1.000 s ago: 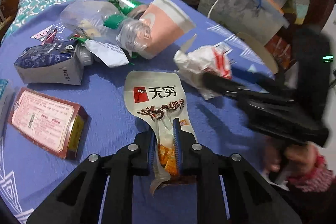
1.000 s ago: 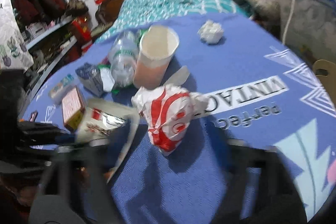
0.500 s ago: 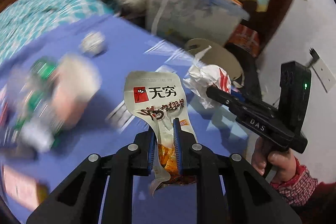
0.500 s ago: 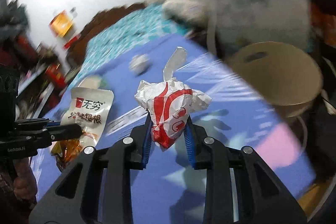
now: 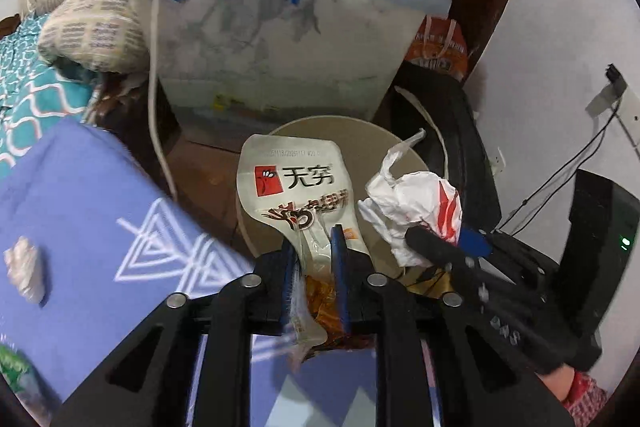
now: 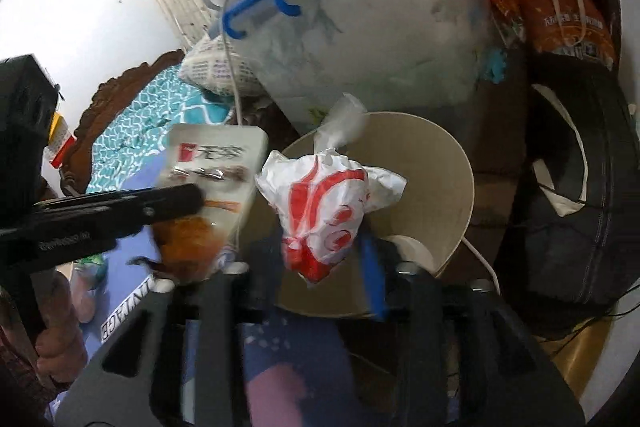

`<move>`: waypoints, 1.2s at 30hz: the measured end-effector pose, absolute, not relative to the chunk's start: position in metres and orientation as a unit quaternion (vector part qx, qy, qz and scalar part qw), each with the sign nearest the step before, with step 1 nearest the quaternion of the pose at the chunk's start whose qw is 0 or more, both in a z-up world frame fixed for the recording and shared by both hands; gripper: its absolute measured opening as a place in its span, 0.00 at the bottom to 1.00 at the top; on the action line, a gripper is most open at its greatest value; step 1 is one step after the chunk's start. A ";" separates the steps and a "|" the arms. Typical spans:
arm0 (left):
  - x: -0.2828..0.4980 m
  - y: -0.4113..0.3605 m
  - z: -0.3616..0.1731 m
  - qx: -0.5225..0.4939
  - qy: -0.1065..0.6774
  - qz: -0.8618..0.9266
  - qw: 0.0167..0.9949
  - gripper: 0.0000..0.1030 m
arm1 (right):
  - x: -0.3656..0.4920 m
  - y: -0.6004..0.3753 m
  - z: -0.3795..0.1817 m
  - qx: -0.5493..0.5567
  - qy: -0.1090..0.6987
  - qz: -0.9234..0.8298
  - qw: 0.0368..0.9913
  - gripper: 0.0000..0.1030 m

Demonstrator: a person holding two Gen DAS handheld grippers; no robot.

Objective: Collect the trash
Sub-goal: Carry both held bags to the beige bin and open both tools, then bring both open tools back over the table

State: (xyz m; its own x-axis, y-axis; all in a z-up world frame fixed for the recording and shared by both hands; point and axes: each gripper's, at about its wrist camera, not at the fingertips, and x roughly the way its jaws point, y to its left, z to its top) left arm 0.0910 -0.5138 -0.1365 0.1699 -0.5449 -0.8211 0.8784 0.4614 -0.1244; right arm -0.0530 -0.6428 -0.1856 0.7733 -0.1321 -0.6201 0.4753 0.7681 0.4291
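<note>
Both tongs now hold their trash over the bin [image 5: 394, 147].

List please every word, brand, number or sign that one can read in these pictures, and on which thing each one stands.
"天穷", beside a red square logo: on the snack pouch held in the left gripper.
Brown characters lower on the pouch: too distorted to read.
Small date code along the pouch top: too small.
"VINTAGE", upside down: on the blue tablecloth.
White lettering on the orange bag: too small.
The crumpled red and white bag at the right gripper: red shapes only.
</note>
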 end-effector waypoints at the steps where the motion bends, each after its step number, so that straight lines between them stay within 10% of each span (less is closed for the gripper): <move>1: 0.093 -0.520 -0.140 0.202 0.431 -0.473 0.742 0.58 | -0.054 -0.646 -0.186 0.298 0.288 -0.173 0.894 0.74; 16: 0.044 -0.337 -0.076 0.102 0.353 -0.460 0.808 0.60 | -0.062 -0.555 -0.141 0.302 0.219 -0.104 0.922 0.67; 36: 0.053 0.028 -0.143 -0.130 0.443 -0.219 0.860 0.61 | 0.067 -0.219 -0.153 0.053 0.386 0.192 0.901 0.43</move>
